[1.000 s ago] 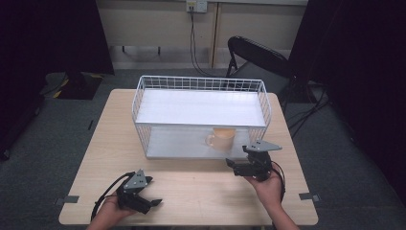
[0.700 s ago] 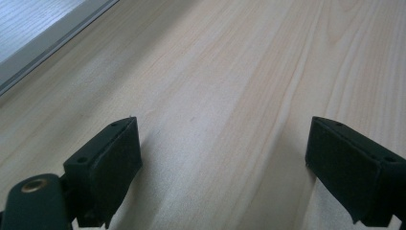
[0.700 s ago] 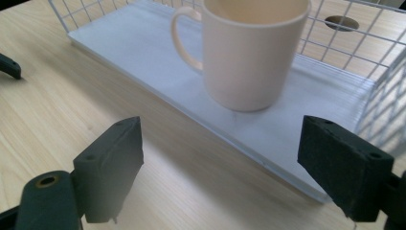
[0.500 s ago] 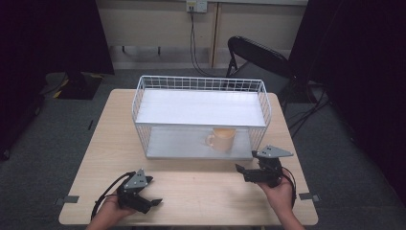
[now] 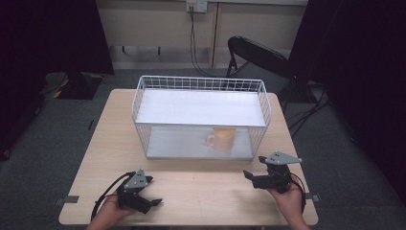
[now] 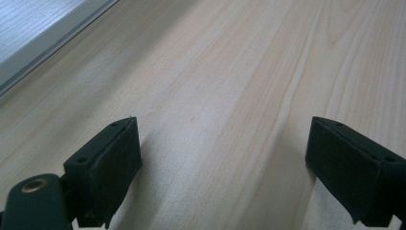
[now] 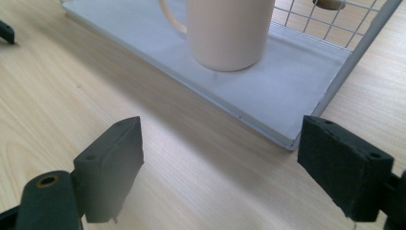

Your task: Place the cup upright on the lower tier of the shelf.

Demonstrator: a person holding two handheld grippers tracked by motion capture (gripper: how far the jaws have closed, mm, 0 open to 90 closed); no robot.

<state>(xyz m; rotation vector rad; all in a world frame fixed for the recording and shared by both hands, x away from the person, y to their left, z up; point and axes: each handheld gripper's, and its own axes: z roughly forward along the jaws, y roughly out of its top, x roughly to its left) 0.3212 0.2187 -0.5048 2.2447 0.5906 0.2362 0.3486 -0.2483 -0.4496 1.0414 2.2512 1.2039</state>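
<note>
— Beige mug (image 5: pixel 224 139), where does it stand?
— Upright on the lower shelf of the white wire basket (image 5: pixel 201 84), toward the shelf's right front corner, mouth up, long axis vertical, handle toward the desk's left edge.
— And the right gripper (image 5: pixel 249 176)?
— Near the desk's (image 5: pixel 201 191) front right corner, apart from the mug, jaws spread wide, gripping nothing (bare wood between them).
— The left gripper (image 5: pixel 155 202)?
— By the front left corner, jaws wide too, gripping nothing.
</note>
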